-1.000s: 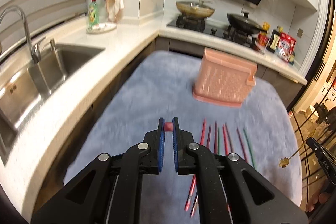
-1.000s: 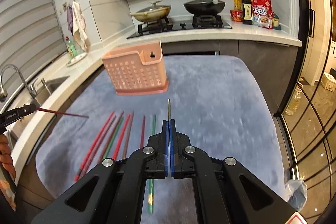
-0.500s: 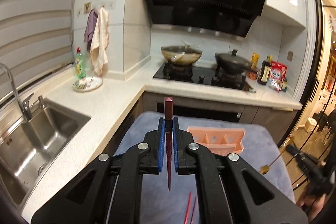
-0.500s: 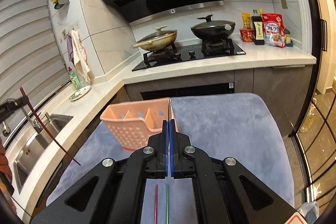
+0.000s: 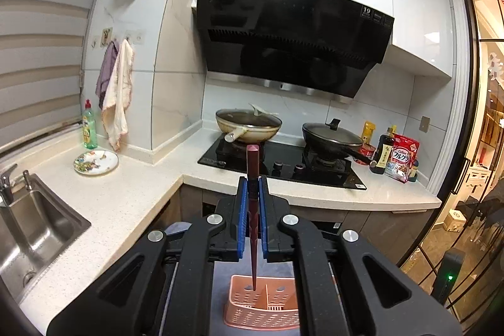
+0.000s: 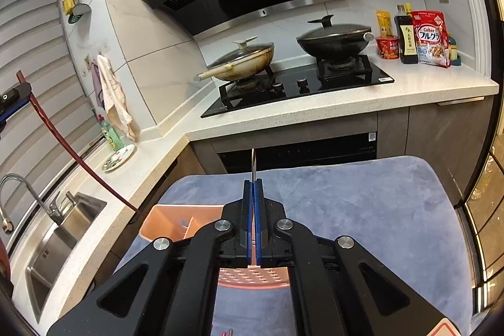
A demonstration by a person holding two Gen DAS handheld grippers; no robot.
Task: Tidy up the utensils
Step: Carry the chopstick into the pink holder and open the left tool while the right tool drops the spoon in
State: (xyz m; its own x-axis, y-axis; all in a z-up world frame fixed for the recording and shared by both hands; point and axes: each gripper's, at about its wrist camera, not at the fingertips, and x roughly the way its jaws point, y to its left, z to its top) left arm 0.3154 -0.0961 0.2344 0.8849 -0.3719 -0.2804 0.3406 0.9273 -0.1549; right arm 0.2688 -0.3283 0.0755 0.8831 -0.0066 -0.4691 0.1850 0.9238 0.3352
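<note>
My left gripper is shut on a dark red chopstick held upright, its lower tip just over the left compartment of the pink perforated utensil basket. In the right wrist view the same chopstick slants down toward the basket, its tip just left of the basket's rim. My right gripper is shut on a thin metal utensil, seen edge-on, above the basket's right part. The basket stands on the grey-blue mat.
The sink and faucet lie to the left. A hob with two lidded pans runs along the back counter, with bottles and a snack bag at its right. A small plate sits by the wall.
Both grippers have risen and tilted up from the mat. The left one now holds its chopstick upright with the tip over the basket; the right one has come over the basket.
</note>
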